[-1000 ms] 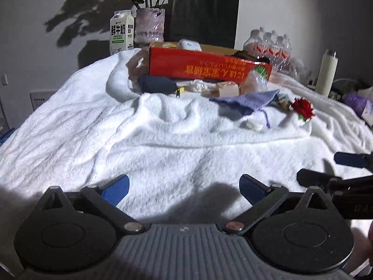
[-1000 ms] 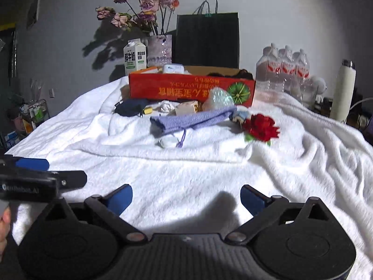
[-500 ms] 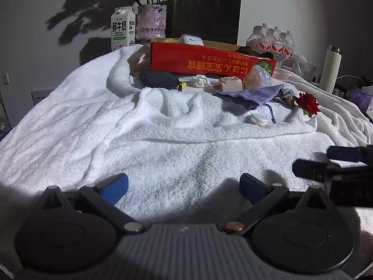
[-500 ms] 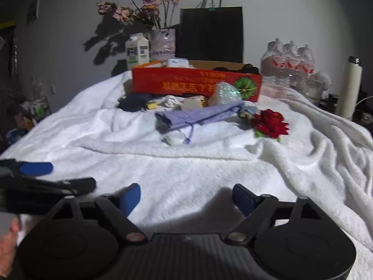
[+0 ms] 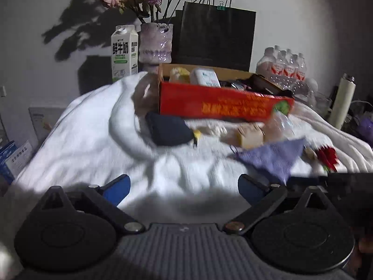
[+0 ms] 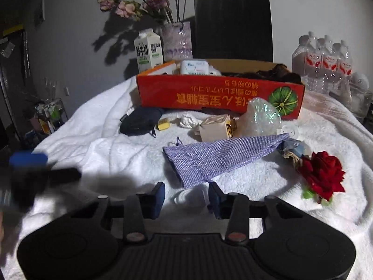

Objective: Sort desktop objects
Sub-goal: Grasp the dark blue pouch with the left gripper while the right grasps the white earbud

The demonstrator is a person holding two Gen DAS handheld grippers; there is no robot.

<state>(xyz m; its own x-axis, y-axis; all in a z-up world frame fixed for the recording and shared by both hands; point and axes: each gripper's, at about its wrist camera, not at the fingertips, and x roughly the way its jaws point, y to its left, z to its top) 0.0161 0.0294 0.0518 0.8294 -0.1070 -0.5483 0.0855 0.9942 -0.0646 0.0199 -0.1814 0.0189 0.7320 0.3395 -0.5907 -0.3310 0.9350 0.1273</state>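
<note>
A red cardboard box (image 6: 219,95) holding several items stands at the back of the white towel (image 6: 116,154). In front of it lie a dark pouch (image 6: 139,121), a small beige box (image 6: 214,128), an iridescent wrapper (image 6: 263,116), a purple mesh bag (image 6: 214,156) and a red rose (image 6: 324,175). My right gripper (image 6: 186,198) is half closed around a small white round object (image 6: 186,196) that lies between its fingers without touching them. My left gripper (image 5: 184,184) is open and empty over the towel, short of the dark pouch (image 5: 167,130).
A milk carton (image 6: 149,51), a flower vase (image 6: 177,39), a black paper bag (image 6: 233,25) and bottled water (image 6: 324,65) stand behind the box. A white flask (image 5: 342,102) stands at the right. Clutter sits on the floor at the left.
Both grippers have moved forward toward the objects. My right gripper has narrowed from wide open to half closed around the small white object. The left stayed open.
</note>
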